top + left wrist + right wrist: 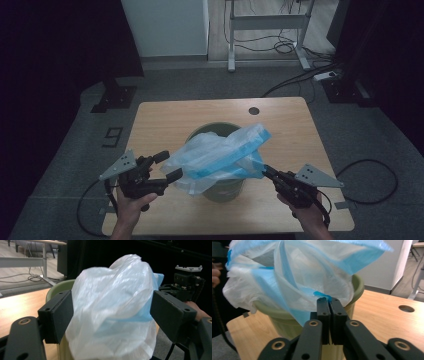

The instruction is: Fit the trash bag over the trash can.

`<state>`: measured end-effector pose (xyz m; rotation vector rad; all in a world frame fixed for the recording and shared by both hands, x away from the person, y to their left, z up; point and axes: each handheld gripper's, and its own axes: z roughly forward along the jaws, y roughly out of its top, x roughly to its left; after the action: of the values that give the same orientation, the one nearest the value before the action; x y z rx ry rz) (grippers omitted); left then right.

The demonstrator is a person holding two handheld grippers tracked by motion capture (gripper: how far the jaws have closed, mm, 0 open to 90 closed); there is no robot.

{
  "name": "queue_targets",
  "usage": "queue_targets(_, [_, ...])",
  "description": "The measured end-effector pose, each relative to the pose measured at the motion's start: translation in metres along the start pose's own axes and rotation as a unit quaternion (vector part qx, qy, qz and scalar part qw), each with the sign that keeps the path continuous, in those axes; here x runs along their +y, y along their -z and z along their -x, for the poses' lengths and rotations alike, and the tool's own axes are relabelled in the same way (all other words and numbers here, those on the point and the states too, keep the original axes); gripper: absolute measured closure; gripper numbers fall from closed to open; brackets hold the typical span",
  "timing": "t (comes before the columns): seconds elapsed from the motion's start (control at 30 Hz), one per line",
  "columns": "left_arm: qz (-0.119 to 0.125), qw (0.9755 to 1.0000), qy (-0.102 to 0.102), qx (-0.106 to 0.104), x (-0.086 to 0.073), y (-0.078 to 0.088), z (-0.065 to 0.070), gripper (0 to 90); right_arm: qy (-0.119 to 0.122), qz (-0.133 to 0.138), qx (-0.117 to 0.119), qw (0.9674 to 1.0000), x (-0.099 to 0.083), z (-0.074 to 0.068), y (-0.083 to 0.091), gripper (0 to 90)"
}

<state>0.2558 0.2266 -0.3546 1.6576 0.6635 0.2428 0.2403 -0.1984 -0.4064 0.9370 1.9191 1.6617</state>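
Note:
A thin white plastic bag with blue bands (220,155) lies bunched over the mouth of a green bin (226,189) on the wooden table (160,120). My left gripper (168,166) stands open at the bag's left side; in the left gripper view the bag (112,312) bulges between the two spread pads (58,315). My right gripper (266,172) is shut on a blue edge of the bag (322,294) at the bin's right side, just above the green rim (358,286).
A round cable hole (254,110) sits in the table's far right part. Cables (372,182) trail on the grey floor beside the table. A white desk frame (267,22) and a white cabinet (165,25) stand beyond.

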Motion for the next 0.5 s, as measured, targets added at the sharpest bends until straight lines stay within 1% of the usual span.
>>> queue_targets(0.07, [-0.005, 1.0000, -0.005, 0.001, 0.005, -0.004, -0.001, 18.4, 0.004, 0.002, 0.000, 1.0000, 0.004, 0.000, 0.000, 88.8])
queue_targets(0.1, [-0.012, 0.9999, -0.005, -0.005, 0.010, -0.011, -0.004, 19.2, 0.007, 0.002, 0.000, 1.0000, 0.007, 0.000, -0.001, 88.8])
queue_targets(0.13, [-0.012, 0.9999, -0.005, -0.005, 0.010, -0.011, -0.004, 20.3, 0.007, 0.002, 0.000, 1.0000, 0.007, 0.000, -0.001, 88.8])
queue_targets(0.17, [-0.016, 0.9998, -0.006, -0.007, 0.012, -0.015, -0.006, 20.3, 0.008, 0.001, 0.000, 1.0000, 0.008, 0.000, -0.001, 88.9])
queue_targets(0.2, [-0.028, 0.9994, -0.014, -0.012, 0.014, -0.023, -0.009, 30.1, 0.008, -0.001, -0.002, 1.0000, 0.010, 0.001, -0.003, 88.9])
queue_targets(0.23, [-0.028, 0.9994, -0.014, -0.012, 0.014, -0.023, -0.009, 36.3, 0.008, -0.001, -0.002, 1.0000, 0.010, 0.001, -0.003, 88.9])
queue_targets(0.27, [-0.035, 0.9992, -0.016, -0.010, 0.015, -0.027, -0.011, 36.3, 0.007, -0.001, -0.003, 1.0000, 0.010, 0.002, -0.003, 88.9])
queue_targets(0.3, [-0.040, 0.9990, -0.019, -0.011, 0.015, -0.031, -0.012, 45.6, 0.007, -0.001, -0.004, 1.0000, 0.010, 0.002, -0.004, 88.9])
queue_targets(0.33, [-0.047, 0.9986, -0.016, -0.017, 0.016, -0.037, -0.016, 62.7, 0.009, -0.003, -0.008, 0.9999, 0.009, 0.004, -0.004, 88.9])
queue_targets(0.37, [-0.047, 0.9986, -0.016, -0.017, 0.016, -0.037, -0.016, 70.7, 0.009, -0.004, -0.010, 0.9999, 0.008, 0.004, -0.004, 88.9])
queue_targets(0.4, [-0.050, 0.9984, -0.009, -0.024, 0.016, -0.040, -0.018, 77.3, 0.010, -0.005, -0.011, 0.9999, 0.007, 0.004, -0.004, 88.9])
queue_targets(0.43, [-0.052, 0.9983, -0.001, -0.027, 0.016, -0.043, -0.020, 77.3, 0.010, -0.005, -0.011, 0.9999, 0.007, 0.004, -0.004, 88.9])
queue_targets(0.47, [-0.051, 0.9983, 0.007, -0.029, 0.016, -0.045, -0.022, 85.9, 0.013, -0.010, -0.013, 0.9998, 0.003, 0.004, -0.002, 88.8])
queue_targets(0.5, [-0.048, 0.9985, 0.010, -0.025, 0.016, -0.047, -0.023, 85.9, 0.013, -0.010, -0.013, 0.9998, 0.003, 0.004, -0.002, 87.5])
